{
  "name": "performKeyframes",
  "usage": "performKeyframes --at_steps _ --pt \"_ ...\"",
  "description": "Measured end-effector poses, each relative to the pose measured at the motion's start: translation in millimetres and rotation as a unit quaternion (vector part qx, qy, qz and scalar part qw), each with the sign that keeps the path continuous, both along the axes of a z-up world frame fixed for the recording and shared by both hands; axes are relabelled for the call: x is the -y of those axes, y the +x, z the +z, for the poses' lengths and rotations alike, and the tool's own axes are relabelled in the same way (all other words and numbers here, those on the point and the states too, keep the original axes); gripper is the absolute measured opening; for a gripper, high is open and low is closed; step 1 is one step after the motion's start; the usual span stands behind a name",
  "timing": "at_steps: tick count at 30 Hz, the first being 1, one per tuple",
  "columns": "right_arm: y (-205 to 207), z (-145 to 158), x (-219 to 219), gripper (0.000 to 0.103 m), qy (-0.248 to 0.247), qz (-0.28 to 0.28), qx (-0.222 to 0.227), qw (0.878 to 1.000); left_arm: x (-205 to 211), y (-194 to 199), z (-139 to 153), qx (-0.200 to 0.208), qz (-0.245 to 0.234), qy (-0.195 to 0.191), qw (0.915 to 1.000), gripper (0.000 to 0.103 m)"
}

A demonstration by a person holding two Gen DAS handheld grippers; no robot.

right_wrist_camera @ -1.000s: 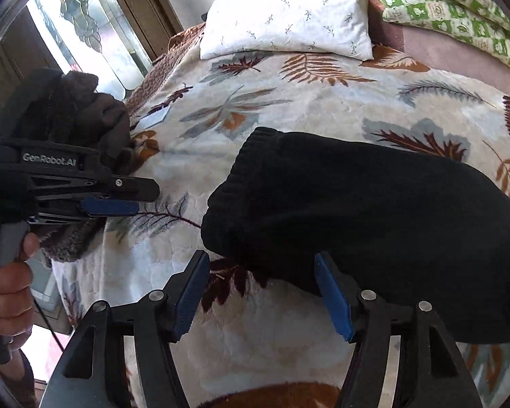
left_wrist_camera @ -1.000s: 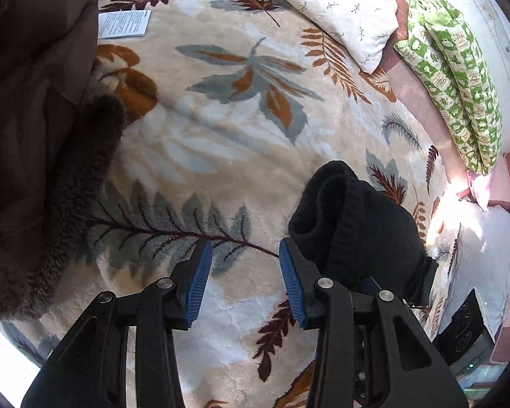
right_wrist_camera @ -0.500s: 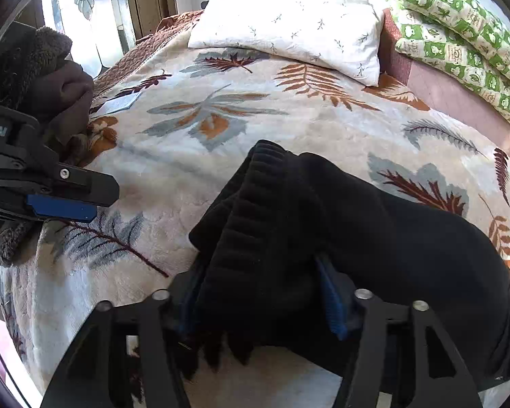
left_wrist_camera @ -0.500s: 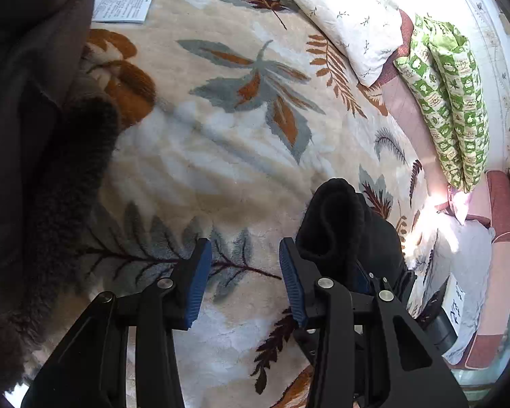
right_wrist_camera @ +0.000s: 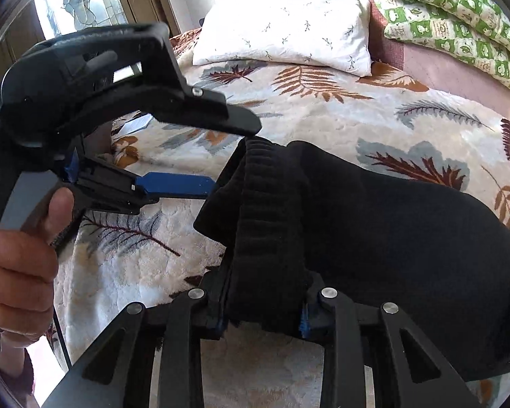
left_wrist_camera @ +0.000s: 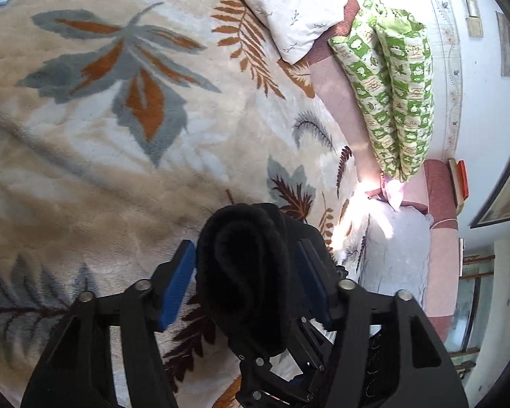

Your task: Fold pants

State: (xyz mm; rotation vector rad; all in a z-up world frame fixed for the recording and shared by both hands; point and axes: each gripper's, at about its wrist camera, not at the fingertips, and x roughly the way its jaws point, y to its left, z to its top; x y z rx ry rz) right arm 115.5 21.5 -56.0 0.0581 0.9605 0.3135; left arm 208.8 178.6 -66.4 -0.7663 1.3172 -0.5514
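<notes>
Black pants (right_wrist_camera: 374,224) lie bunched on a bed under a cream blanket (left_wrist_camera: 95,156) printed with grey and rust leaves. Right gripper (right_wrist_camera: 263,312) is clamped on the ribbed waistband, blue pads mostly buried in the fabric on both sides, with the waistband standing up between them. Left gripper (left_wrist_camera: 244,282) sits with its jaws spread around the other bunched end of the waistband; in the left wrist view the blue pads (left_wrist_camera: 176,282) flank the cloth, close against it, but not squeezing it flat. In the right wrist view the left gripper (right_wrist_camera: 221,156) comes in from the side, one finger above and one below the waistband edge, a hand (right_wrist_camera: 20,261) on its handle. White pillow (right_wrist_camera: 285,40) lies at the head of the bed, and a green patterned quilt (left_wrist_camera: 394,91) lies rolled along the far edge.
</notes>
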Motion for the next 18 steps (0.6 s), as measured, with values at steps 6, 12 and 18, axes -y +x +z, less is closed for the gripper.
performKeyframes --at_steps 6,12,18 --pt "1 -3 3 0.03 0.013 -0.003 -0.003 1.0 18 6 -11 -0.025 -0.049 0.016 0.9984 0.067" --pt "1 -1 9 0.03 0.033 -0.011 -0.007 0.999 23 3 -9 -0.032 -0.042 0.021 0.9984 0.025" --pt "-13 15 20 0.029 0.061 -0.01 0.004 0.998 23 -16 16 -0.015 -0.011 -0.003 0.9998 0.019"
